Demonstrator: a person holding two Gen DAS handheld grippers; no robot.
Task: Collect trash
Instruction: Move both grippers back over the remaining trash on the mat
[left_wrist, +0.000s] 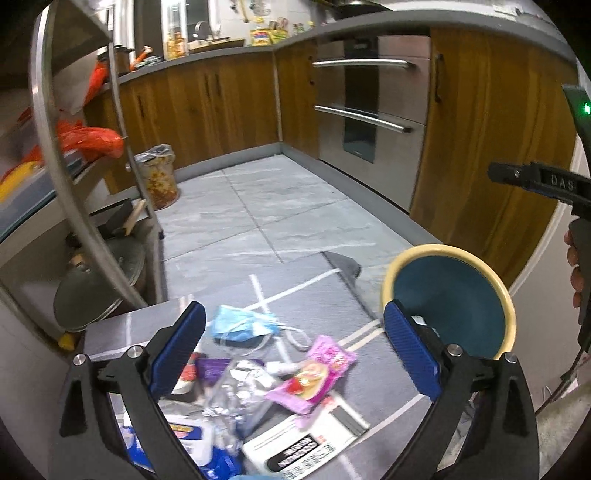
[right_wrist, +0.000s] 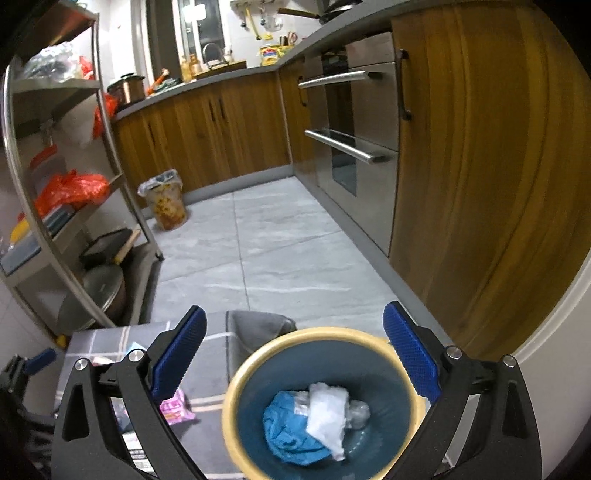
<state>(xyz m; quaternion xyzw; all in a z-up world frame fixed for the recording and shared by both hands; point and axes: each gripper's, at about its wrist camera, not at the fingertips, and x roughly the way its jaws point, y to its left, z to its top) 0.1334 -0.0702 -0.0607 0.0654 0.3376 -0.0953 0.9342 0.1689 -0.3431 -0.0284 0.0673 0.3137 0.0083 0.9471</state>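
The left hand-held gripper (left_wrist: 295, 350) hangs with its blue-padded jaws spread wide and holding nothing, above litter on a grey lined mat (left_wrist: 384, 398): a white printed carton (left_wrist: 295, 441) nearest, a pink snack wrapper (left_wrist: 314, 373) beyond it, then a light-blue face mask (left_wrist: 243, 321) at 12 o'clock. The right hand-held gripper (right_wrist: 295, 350) is likewise wide open and empty over a round teal bin with a cream rim (right_wrist: 236, 387), which holds blue cloth (right_wrist: 291, 432) and crumpled white plastic (right_wrist: 328, 410). Farther off, at 10 o'clock, a lined patterned waste bin (right_wrist: 166, 203) stands on the grey tiled floor (right_wrist: 280, 240).
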